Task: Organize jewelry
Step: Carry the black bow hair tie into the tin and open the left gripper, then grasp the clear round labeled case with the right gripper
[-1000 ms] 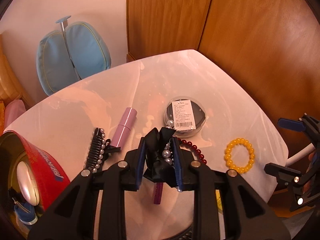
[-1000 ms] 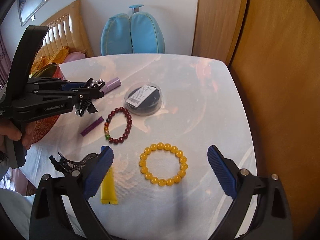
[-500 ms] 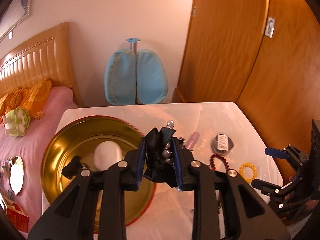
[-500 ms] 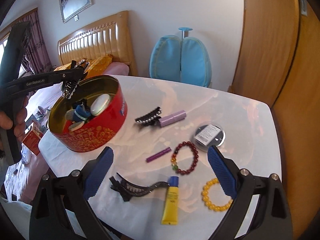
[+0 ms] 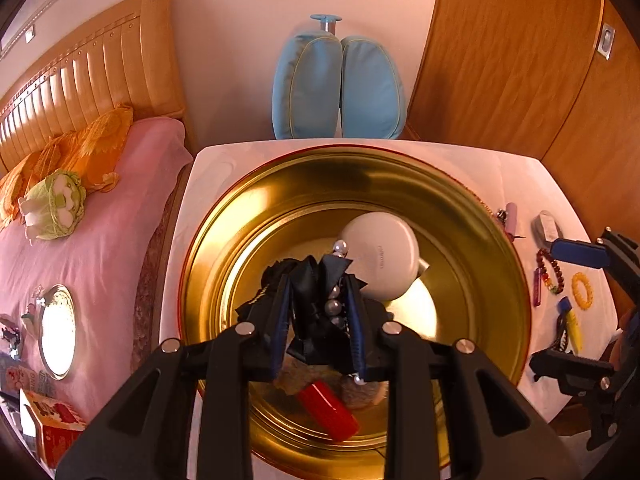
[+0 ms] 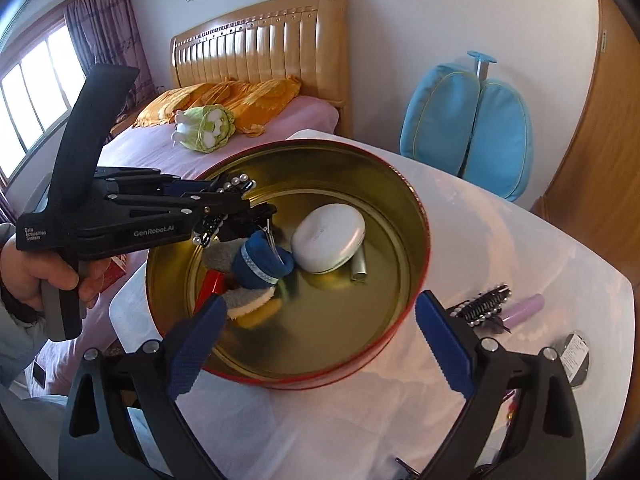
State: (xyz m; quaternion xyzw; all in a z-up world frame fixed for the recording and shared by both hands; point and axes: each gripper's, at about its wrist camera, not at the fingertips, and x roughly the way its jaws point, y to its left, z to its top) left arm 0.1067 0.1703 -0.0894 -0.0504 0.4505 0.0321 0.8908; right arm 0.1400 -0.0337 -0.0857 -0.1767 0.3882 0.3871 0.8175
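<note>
Holding bow clip [image 5: 320,300] – between left tongs [image 5: 318,312] | above tin [image 5: 472,208]

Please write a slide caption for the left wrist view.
Left gripper holds a black pearl bow clip above the round gold tin.

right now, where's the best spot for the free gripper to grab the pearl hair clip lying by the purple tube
Grip the pearl hair clip across its narrow width, mid-length, coming from above with the open right gripper. It lies flat and long on the table, beside the purple tube, so level fingers would likely nudge that.
</note>
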